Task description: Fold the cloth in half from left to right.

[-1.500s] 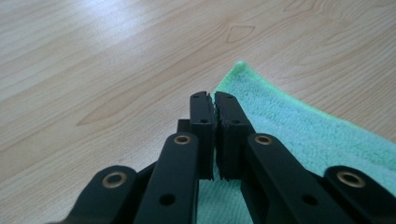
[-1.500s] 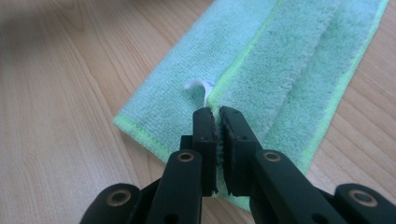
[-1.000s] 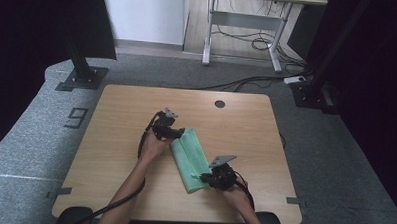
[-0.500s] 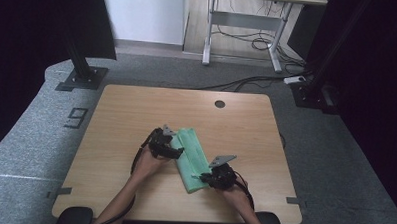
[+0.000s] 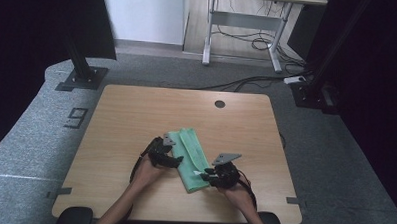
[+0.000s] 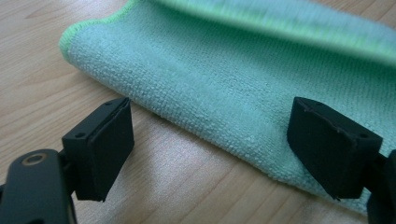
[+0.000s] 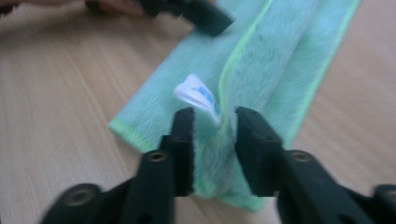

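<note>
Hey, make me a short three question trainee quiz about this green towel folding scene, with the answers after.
1. True or false: the left gripper has its jaws clamped on the folded green microfibre towel.
2. Which small thing sticks up from the towel just ahead of the right gripper? A) a white label B) a clothes peg C) a coin
3. What surface does the towel lie on?

Key:
1. False: its jaws stand wide apart at the towel's edge.
2. A, the white label.
3. The wooden table.

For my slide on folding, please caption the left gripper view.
Left gripper, fingers open, at the folded green towel's edge on the wooden table.
</note>
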The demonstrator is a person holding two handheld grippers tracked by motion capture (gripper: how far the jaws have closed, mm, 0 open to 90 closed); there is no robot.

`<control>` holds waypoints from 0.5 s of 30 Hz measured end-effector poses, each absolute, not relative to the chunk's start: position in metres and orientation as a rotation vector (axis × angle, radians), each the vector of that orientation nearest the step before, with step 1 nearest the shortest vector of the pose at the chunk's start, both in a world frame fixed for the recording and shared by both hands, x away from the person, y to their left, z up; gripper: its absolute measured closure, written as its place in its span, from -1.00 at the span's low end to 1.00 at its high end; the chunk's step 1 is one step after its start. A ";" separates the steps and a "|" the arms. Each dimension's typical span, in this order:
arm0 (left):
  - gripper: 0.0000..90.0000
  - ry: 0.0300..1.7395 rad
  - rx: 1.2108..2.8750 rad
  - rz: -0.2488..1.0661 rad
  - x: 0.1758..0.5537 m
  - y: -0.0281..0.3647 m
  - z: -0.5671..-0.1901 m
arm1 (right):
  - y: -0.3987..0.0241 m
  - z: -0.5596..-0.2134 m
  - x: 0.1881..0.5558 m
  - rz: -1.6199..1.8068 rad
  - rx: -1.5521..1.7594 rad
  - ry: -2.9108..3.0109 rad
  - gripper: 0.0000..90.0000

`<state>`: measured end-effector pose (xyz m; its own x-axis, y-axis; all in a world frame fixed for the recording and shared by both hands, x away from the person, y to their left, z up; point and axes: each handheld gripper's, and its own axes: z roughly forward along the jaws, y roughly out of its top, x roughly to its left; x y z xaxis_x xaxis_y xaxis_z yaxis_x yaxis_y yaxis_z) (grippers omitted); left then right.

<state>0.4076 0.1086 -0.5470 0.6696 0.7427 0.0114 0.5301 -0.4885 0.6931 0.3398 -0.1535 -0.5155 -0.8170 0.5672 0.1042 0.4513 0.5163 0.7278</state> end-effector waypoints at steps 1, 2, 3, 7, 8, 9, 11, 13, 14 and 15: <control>-0.67 0.980 2.201 0.400 0.408 0.110 -0.548 | -0.154 -0.513 0.342 1.185 0.886 2.598 0.30; -0.67 0.985 2.198 0.392 0.408 0.110 -0.548 | -0.155 -0.511 0.344 1.184 0.890 2.591 0.24; -0.67 0.985 2.199 0.393 0.408 0.110 -0.548 | -0.154 -0.508 0.348 1.180 0.892 2.576 0.06; -0.67 0.984 2.201 0.400 0.407 0.110 -0.548 | -0.145 -0.508 0.356 1.171 0.878 2.580 -0.18; -0.67 0.985 2.199 0.395 0.408 0.110 -0.548 | -0.145 -0.508 0.356 1.171 0.878 2.580 -0.18; -0.67 0.988 2.198 0.392 0.408 0.110 -0.548 | -0.142 -0.509 0.358 1.170 0.874 2.586 -0.20; -0.67 0.992 2.196 0.388 0.408 0.110 -0.548 | -0.132 -0.513 0.361 1.138 0.853 2.606 -0.25; -0.67 0.997 2.195 0.382 0.408 0.111 -0.548 | -0.129 -0.515 0.362 1.120 0.846 2.617 -0.25; -0.67 0.998 2.195 0.383 0.408 0.111 -0.548 | -0.128 -0.517 0.363 1.103 0.845 2.620 -0.25; -0.66 0.998 2.194 0.383 0.408 0.111 -0.548 | -0.128 -0.519 0.365 1.074 0.850 2.619 -0.23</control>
